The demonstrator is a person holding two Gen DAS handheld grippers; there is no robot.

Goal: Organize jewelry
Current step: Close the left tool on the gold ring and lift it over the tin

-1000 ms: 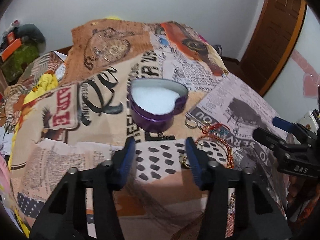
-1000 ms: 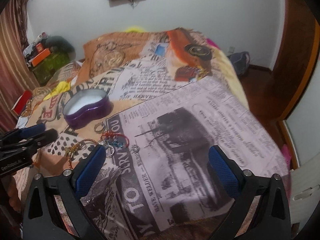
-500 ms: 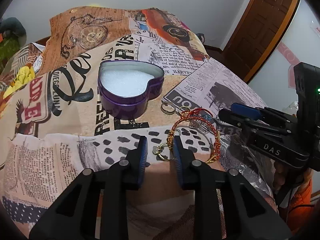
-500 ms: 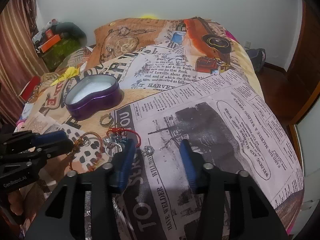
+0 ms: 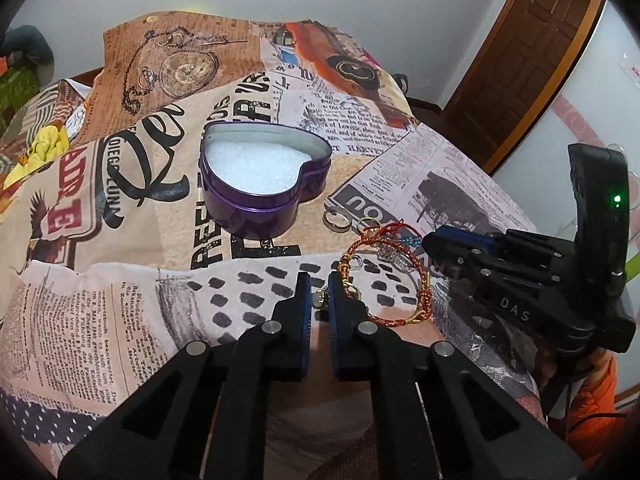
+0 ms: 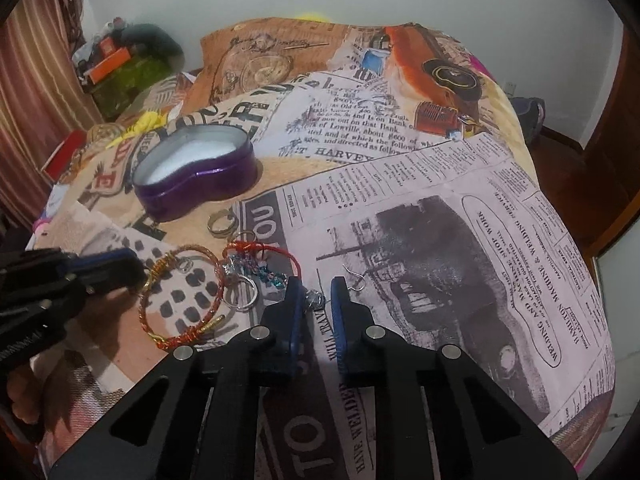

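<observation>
A purple heart-shaped tin (image 5: 264, 208) (image 6: 196, 184) with white padding stands open on the bed. Jewelry lies in front of it: a gold band ring (image 5: 336, 218) (image 6: 220, 224), a red cord bracelet (image 6: 280, 252) and an orange-gold wire bangle (image 5: 424, 292) (image 6: 180, 320). My left gripper (image 5: 319, 282) has its jaws closing on a small gold charm (image 5: 320, 300) at the bangle's end. My right gripper (image 6: 316, 282) has its jaws closing on a silver crystal earring (image 6: 314, 300), whose hook (image 6: 354, 280) sticks out to the right.
A newspaper-print blanket (image 6: 440, 200) covers the bed, which drops off at the right. A silver key ring (image 6: 244, 296) lies by the bangle. Clutter sits at the far left (image 6: 120, 64), a wooden door (image 5: 532, 52) at the right. An orange sleeve (image 5: 592, 420) shows behind the right gripper.
Both grippers went from wide open to nearly shut. The left one moved onto the bangle's end; the right one moved down and left onto the earring.
</observation>
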